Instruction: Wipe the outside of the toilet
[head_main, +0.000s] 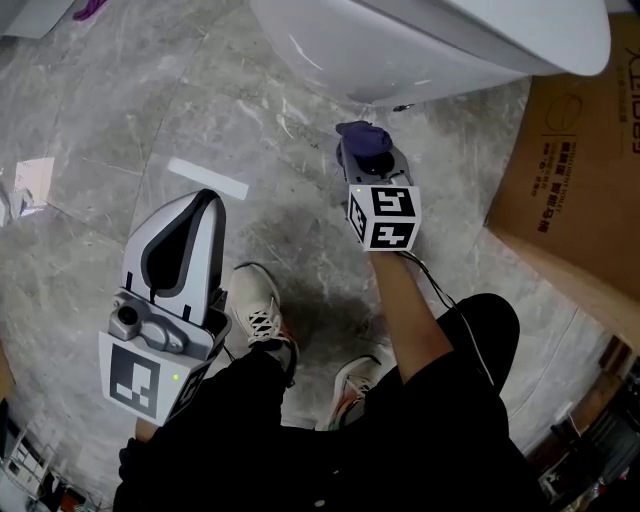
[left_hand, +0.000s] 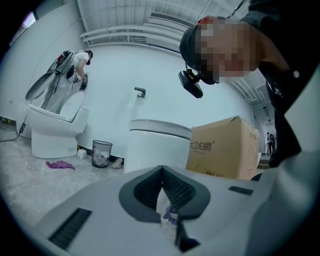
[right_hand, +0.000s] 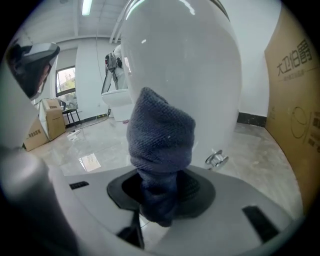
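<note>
The right gripper (head_main: 368, 152) has its fingers (right_hand: 199, 188) closed on a bunched dark blue cloth (right_hand: 160, 137), which stands up from between them as a thick roll, its lower end tucked down in the gap. The cloth's top is held up to the curved white outside of the toilet (head_main: 420, 45), low under the bowl and just above the marble floor (head_main: 150, 110); whether it touches the porcelain cannot be told. A cardboard box (head_main: 580, 170) stands just beside the toilet on the right. The left gripper (head_main: 203, 203) hangs well apart from the toilet, above the person's shoe (head_main: 262, 312), its fingers (left_hand: 144, 191) brought together at the tips with nothing held between them.
</note>
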